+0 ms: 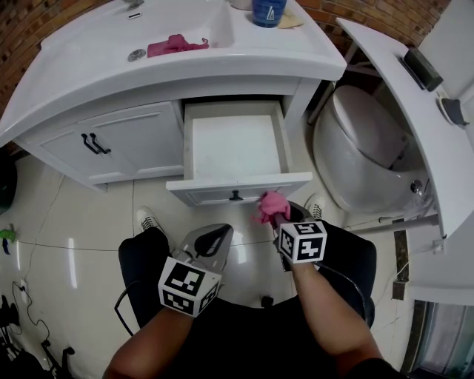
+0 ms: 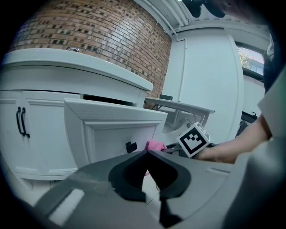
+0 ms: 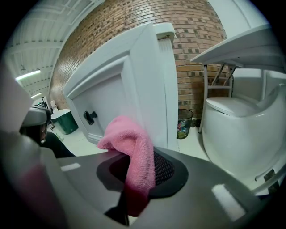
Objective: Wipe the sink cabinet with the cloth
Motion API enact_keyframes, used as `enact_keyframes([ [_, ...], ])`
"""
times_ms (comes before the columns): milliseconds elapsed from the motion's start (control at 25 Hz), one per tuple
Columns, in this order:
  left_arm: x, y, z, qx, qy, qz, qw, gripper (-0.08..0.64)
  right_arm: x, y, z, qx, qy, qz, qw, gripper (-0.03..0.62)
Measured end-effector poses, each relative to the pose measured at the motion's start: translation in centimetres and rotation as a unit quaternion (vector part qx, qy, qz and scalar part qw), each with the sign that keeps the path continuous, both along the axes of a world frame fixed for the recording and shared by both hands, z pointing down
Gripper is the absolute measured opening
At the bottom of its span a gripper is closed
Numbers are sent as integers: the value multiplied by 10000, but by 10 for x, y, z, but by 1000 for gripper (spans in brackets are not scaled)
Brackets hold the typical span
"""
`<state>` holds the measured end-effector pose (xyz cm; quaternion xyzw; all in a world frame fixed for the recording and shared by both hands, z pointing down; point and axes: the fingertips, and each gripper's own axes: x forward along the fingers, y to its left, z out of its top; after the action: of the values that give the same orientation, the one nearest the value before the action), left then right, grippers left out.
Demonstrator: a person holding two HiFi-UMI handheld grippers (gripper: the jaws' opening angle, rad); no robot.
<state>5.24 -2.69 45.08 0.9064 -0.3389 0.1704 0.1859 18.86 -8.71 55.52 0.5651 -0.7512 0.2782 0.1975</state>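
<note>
— Bathroom floor of pale glossy tiles [image 1: 67, 229] fills the lower field, under the person's dark-clad knees. Which tool is nearest?

— Nearest is the left gripper [image 1: 213, 237], low above the knees. Its fingers [image 2: 89, 188] meet at the tips and enclose nothing.

— And the other?

— Slightly farther forward is the right gripper [image 1: 274, 218]. Its fingers [image 3: 210, 188] are clamped on a pink cloth [image 3: 134, 152], which bunches above the tips and droops to one side.

— Where does that cloth lie relative to the furniture?

— Just beside the front panel [image 1: 215, 194] of the open drawer [image 1: 235, 148] of the white sink cabinet [image 1: 141, 141], to the right of the black knob [image 1: 235, 195]. Whether it touches the panel cannot be told.

— What lies beyond?

— Left of the drawer are two closed doors with black handles [image 1: 95, 143]. Above is the white worktop [image 1: 244, 65] with its basin, in which a second pink cloth [image 1: 174, 46] lies near the drain [image 1: 136, 54]. A blue container [image 1: 268, 11] stands at the worktop's back edge. A white toilet [image 1: 363, 148] stands to the right of the cabinet. A brick wall [image 3: 196, 53] closes the scene.
</note>
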Motion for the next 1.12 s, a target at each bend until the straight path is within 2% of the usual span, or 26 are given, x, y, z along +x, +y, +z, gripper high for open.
enact_keyframes([
  [240,2,1,-1,6,15,11,10000,6,25,6,-2,-88,145,329,9993,80],
  [440,-1,0,0,-16,27,-37,10000,6,6,15,-36,14,-352,239,9991,80],
  [520,-6,-2,2,-23,6,-136,9999,6,-20,23,-56,182,-462,-95,9987,80],
  [600,-15,-7,1,12,11,-296,9996,6,-54,30,-76,482,-407,-665,9958,81],
  [760,-37,-16,-4,134,90,-715,9973,6,-121,34,-102,1085,-94,-1729,9789,80],
  [880,-58,-19,-8,232,118,-1010,9945,6,-155,27,-112,1172,-244,-1992,9726,80],
  [1000,-80,-23,-14,402,120,-1272,9910,6,-178,15,-119,1305,-404,-2060,9690,81],
  [1120,-97,-24,-13,412,82,-1384,9895,6,-197,9,-119,1344,-438,-2134,9667,81],
])
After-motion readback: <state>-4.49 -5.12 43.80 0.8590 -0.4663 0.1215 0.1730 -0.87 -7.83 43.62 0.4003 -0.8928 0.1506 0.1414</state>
